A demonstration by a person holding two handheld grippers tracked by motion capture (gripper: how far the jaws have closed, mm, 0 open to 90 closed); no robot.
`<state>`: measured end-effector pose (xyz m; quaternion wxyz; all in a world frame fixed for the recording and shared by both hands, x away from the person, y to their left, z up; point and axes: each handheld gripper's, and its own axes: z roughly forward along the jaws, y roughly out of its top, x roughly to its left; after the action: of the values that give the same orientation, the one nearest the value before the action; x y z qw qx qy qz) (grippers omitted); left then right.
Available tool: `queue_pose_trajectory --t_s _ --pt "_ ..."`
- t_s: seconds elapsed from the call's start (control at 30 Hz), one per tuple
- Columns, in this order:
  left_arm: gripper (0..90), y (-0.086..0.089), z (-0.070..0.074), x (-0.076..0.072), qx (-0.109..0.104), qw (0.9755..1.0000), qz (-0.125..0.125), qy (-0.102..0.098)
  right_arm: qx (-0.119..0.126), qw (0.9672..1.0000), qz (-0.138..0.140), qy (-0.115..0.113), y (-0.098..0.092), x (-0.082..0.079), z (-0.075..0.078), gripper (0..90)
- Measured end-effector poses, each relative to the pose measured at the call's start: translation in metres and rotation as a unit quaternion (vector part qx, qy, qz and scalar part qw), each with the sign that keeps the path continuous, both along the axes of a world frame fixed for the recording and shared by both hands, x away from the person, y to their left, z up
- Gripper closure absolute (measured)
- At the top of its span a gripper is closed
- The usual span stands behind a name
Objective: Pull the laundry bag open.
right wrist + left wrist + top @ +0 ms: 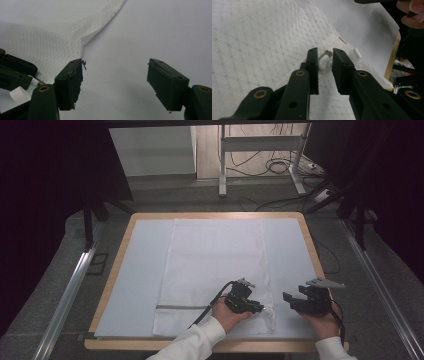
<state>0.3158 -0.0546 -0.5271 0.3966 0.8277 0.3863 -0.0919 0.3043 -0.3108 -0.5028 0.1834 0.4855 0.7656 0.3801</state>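
Note:
A white mesh bag [215,265] lies flat on the pale mat [145,270], its grey zipper [180,307] running across the near end. My left gripper [258,308] rests on the bag's near right corner. In the left gripper view its jaws [325,53] stand a little apart around the white zipper pull [324,61], which touches one jaw while a gap shows at the other. My right gripper [287,298] hovers wide open [115,65] over bare mat just right of the bag's edge [82,42], holding nothing. The left gripper [15,72] and a white tab [18,95] appear at its lower left.
The mat covers a wood-rimmed table [200,215]. A second small white tab [357,53] lies at the bag's edge near the table rim [393,55]. Metal rails [70,290] flank the table on the floor; desk legs [222,160] and cables [280,167] stand behind.

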Motion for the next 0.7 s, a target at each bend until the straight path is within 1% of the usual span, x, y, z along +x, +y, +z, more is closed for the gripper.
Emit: queue_pose_trajectory --t_s 0.17,0.27,0.5,0.7 --pt "76.2 -0.0014 0.0009 0.0004 -0.002 1.0000 -0.002 -0.001 0.001 1.0000 0.000 0.000 -0.0003 0.0002 -0.0002 28.3" --pt "77.5 -0.0025 0.0004 0.0010 0.002 1.0000 0.000 -0.001 0.001 1.0000 -0.001 0.000 -0.0004 0.0003 -0.0003 28.3" --pt "79.6 -0.0043 0.0019 -0.0023 0.009 0.9998 -0.004 -0.015 0.001 1.0000 -0.001 -0.001 -0.0006 0.0001 0.0003 28.3" --pt "83.0 -0.0065 0.0034 -0.0037 0.006 0.9998 -0.009 -0.019 0.001 1.0000 -0.002 -0.001 -0.0008 0.0003 0.0003 28.3"
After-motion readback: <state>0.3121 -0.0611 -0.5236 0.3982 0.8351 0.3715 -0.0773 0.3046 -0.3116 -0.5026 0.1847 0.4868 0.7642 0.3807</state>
